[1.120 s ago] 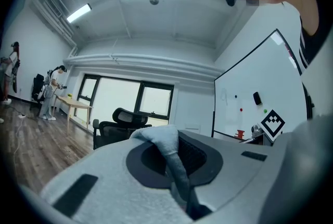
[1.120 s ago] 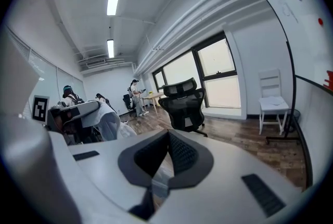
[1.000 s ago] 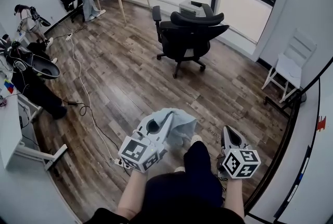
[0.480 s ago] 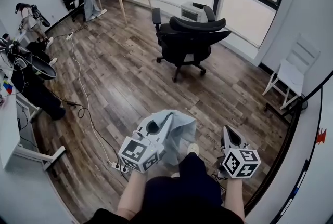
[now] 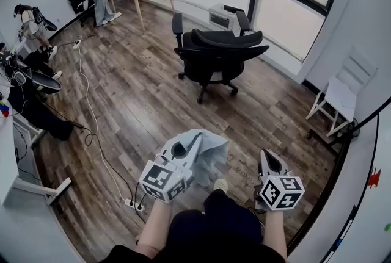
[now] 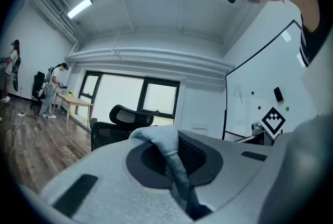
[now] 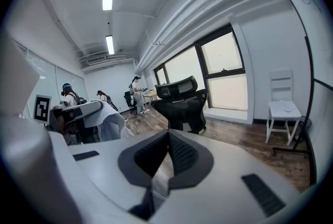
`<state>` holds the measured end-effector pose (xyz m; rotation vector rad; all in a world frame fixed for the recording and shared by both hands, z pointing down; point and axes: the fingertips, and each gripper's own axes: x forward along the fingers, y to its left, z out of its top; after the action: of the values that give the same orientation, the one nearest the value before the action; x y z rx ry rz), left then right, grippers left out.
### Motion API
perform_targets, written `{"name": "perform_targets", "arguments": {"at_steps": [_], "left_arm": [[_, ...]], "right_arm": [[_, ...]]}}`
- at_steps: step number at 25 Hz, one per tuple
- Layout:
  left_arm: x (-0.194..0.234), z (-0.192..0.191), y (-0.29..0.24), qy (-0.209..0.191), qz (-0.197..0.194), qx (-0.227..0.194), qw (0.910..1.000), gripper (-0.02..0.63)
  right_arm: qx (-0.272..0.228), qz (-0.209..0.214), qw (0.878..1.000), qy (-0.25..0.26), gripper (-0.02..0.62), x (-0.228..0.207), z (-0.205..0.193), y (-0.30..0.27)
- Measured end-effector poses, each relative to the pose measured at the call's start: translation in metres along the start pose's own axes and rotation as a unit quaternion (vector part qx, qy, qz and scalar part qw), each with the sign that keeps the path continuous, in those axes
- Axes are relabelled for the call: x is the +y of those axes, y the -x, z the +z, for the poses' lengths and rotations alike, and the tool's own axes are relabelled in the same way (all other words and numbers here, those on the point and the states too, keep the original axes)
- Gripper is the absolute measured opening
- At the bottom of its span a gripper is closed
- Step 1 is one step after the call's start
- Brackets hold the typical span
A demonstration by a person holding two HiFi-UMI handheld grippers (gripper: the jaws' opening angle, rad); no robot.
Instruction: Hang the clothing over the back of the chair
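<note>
Clothing (image 5: 212, 149), pale blue-grey, hangs clamped in the closed jaws of the left gripper (image 5: 198, 137) at six o'clock in the head view, while the right gripper (image 5: 264, 153) at four o'clock is pinched together on nothing and the black chair (image 5: 217, 54) stands well apart at twelve o'clock.
</note>
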<state>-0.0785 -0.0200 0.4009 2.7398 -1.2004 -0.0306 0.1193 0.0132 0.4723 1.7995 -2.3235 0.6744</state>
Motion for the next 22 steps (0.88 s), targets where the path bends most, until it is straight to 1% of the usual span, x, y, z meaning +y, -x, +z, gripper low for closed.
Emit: {"name": "perform_targets", "arguments": {"at_steps": [8, 16, 22], "left_arm": [[0.02, 0.015, -0.063, -0.004, 0.005, -0.005, 1.0, 0.008], [0.035, 0.018, -0.094, -0.01, 0.017, -0.001, 0.9998, 0.008], [0.045, 0.028, -0.117, -0.023, 0.03, -0.011, 0.9992, 0.008]], "right_arm": [[0.004, 0.006, 1.0, 0.01, 0.002, -0.037, 0.036, -0.045], [0.002, 0.023, 1.0, 0.015, 0.002, -0.052, 0.058, -0.08], [-0.003, 0.046, 0.999, 0.023, 0.002, -0.063, 0.074, -0.107]]}}
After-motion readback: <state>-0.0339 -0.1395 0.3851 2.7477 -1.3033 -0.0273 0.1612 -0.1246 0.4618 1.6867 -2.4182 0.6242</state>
